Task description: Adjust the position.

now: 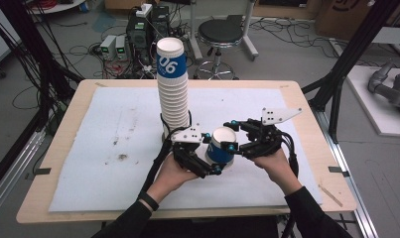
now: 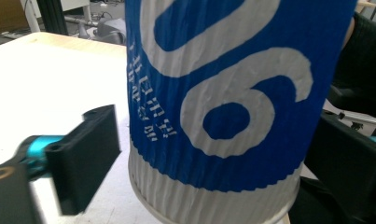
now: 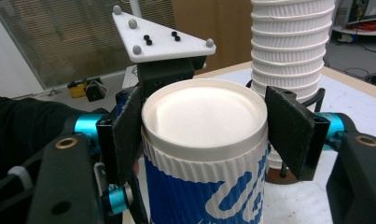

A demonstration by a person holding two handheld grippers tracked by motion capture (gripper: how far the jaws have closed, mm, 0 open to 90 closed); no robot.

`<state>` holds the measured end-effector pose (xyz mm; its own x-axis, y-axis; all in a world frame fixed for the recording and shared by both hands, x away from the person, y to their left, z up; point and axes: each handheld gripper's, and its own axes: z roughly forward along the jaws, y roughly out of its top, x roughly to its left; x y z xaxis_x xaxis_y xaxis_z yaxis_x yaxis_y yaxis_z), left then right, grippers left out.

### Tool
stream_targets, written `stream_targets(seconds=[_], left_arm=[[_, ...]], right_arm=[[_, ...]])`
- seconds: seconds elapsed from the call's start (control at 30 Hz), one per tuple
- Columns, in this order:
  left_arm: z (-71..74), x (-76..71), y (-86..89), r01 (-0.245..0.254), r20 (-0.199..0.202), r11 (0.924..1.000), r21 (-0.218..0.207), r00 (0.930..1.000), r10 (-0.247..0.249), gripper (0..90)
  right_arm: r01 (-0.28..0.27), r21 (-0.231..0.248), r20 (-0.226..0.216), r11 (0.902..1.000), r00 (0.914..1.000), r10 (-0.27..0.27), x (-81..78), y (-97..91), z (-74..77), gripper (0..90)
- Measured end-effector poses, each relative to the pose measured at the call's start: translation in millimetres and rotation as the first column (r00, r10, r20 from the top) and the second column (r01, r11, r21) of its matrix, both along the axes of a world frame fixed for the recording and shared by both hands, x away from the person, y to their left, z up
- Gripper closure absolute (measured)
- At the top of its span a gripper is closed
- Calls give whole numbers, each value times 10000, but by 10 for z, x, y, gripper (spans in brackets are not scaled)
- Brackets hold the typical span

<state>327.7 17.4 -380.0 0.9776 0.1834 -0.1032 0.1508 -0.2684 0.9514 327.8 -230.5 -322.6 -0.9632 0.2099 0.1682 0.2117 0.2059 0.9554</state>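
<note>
The blue-and-white ribbed paper cup [image 1: 221, 147], upside down, sits clamped in the right hand-held gripper [image 1: 231, 136] beside the tall stack of ribbed cups [image 1: 173, 94]. The left hand-held gripper [image 1: 207, 154] brackets it, apparently loose. Next: a firm left grip before handover.

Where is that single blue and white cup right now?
In the high view the cup sits upside down near the table's front middle, between the left gripper and right gripper, beside the tall cup stack.

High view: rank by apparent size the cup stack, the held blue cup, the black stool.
1. cup stack, the tallest.
2. black stool, though it stands farther off, so unsure.
3. blue cup.
</note>
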Motion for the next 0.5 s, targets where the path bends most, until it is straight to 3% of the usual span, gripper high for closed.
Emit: stream_targets(seconds=[0.5], left_arm=[[13, -12, 27, 263, 297, 9996, 43, 9992, -264, 206]], right_arm=[[-81, -37, 46, 10000, 10000, 81, 14, 12, -10, 316]])
